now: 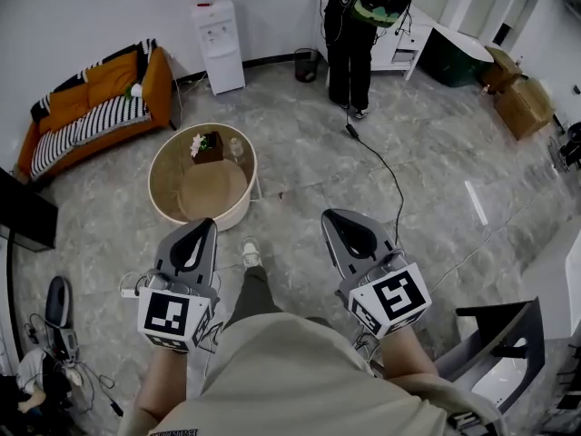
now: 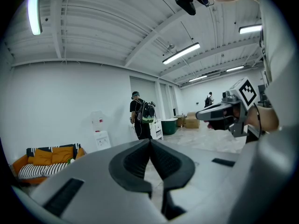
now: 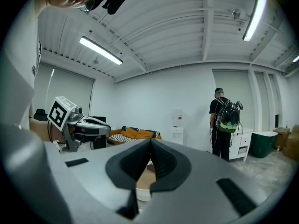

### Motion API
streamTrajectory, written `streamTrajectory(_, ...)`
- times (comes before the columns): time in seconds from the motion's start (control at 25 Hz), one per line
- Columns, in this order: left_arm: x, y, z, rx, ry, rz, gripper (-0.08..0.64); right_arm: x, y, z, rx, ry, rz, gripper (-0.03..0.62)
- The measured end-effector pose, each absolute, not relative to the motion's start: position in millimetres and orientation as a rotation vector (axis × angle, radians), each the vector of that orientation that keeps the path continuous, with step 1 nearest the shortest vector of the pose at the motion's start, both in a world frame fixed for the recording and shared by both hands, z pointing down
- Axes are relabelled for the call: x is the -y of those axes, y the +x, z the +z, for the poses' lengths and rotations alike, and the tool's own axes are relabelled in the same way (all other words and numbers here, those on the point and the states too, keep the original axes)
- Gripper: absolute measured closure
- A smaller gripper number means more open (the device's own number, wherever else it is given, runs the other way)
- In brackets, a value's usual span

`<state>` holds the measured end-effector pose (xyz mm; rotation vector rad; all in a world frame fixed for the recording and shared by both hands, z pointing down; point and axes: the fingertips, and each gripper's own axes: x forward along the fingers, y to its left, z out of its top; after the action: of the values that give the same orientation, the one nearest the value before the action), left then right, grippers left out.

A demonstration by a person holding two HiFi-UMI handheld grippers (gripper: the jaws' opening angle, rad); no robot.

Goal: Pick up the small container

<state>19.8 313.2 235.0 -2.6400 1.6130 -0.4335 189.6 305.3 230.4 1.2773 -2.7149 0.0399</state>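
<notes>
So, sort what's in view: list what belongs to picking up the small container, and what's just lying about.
For the job:
- small clear container, on the round table
- left gripper, shut, empty
- right gripper, shut, empty

Lying about:
- flower box
- sofa
- water dispenser
- bin
- cardboard boxes
- cable

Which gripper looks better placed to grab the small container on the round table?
Left, probably: in the head view the left gripper sits just short of the round table, nearer the small container; the right gripper is farther off. Both are shut.
</notes>
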Motion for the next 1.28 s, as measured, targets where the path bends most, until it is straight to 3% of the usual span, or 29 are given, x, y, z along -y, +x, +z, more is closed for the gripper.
streamTrajectory(0.56, -227, -5, 272, -1.588, -2.682, -0.494, 0.552, -228, 156, 269, 2.654, 1.272, 0.150, 0.595)
streamTrajectory(1.28, 9, -86, 293, -1.511, -2.804, -0.626, 0.552, 2, 47, 275, 2.562, 1.201, 0.206, 0.595)
